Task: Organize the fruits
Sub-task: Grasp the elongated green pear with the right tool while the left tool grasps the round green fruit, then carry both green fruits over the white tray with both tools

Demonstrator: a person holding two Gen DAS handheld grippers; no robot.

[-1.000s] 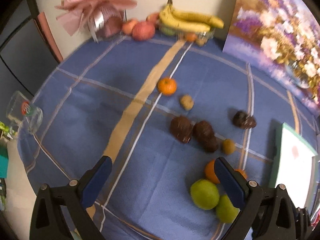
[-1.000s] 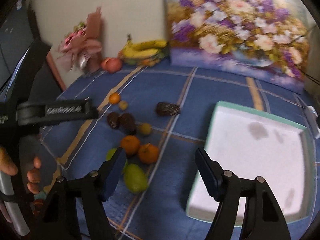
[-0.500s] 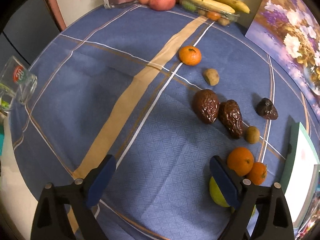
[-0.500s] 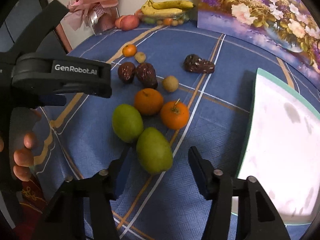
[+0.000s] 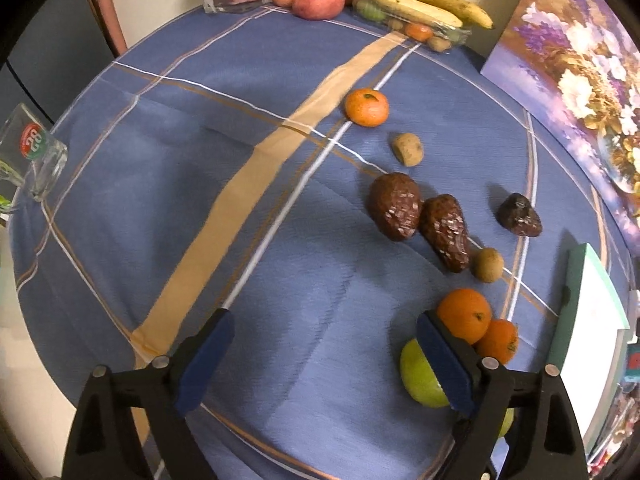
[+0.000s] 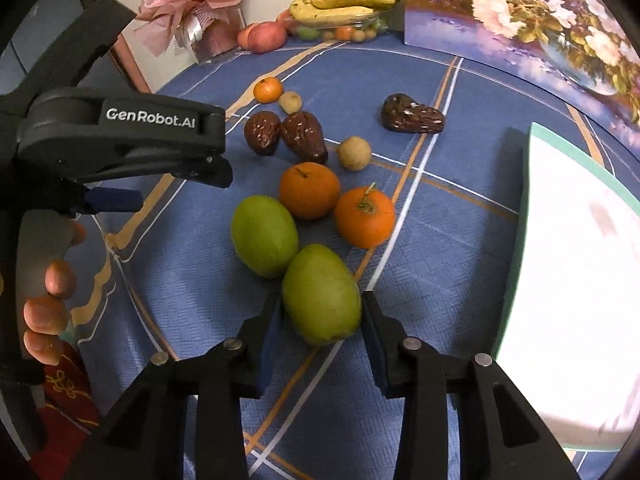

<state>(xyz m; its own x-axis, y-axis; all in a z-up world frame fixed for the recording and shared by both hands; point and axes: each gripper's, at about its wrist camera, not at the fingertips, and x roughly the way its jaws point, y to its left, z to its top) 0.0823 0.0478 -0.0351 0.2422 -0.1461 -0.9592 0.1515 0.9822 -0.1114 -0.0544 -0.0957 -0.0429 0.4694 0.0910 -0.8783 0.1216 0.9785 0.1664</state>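
Note:
Fruits lie on the blue tablecloth. In the right wrist view my right gripper has its two pads against the sides of a green mango. A second green mango, two oranges, a small brown fruit, three dark brown fruits and a mandarin lie beyond. My left gripper is open and empty above the cloth, its right finger over the second mango. It also shows at the left in the right wrist view.
A white tray with a green rim lies right of the fruits. Bananas, apples, a flower bouquet and a flower painting stand at the back. A glass stands at the table's left edge.
My right gripper moved forward and down and closed from wide open onto the near green mango. My left gripper tilted down toward the cloth and stayed open.

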